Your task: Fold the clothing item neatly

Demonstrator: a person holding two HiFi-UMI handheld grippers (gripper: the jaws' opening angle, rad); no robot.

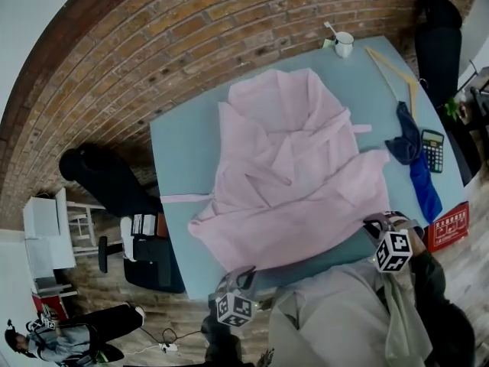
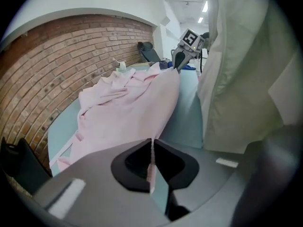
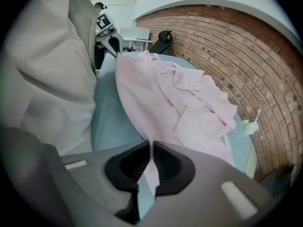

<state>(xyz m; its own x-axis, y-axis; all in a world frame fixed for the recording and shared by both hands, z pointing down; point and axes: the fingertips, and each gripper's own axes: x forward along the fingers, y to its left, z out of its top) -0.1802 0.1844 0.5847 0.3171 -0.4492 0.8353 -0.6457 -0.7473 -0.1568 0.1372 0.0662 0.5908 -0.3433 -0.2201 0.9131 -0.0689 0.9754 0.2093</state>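
Left gripper (image 2: 151, 148) and right gripper (image 3: 151, 150) each clamp the pink robe's (image 1: 290, 174) near hem; its bulk lies ahead, toward the frame's top, so I'd fold forward.

Pale pink robe (image 1: 290, 174), teal table (image 1: 183, 144), red-brown brick wall (image 1: 153, 44)

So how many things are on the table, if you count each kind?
pink robe: 1
white mug: 1
wooden hanger: 1
blue cloth: 1
calculator: 1
Total: 5
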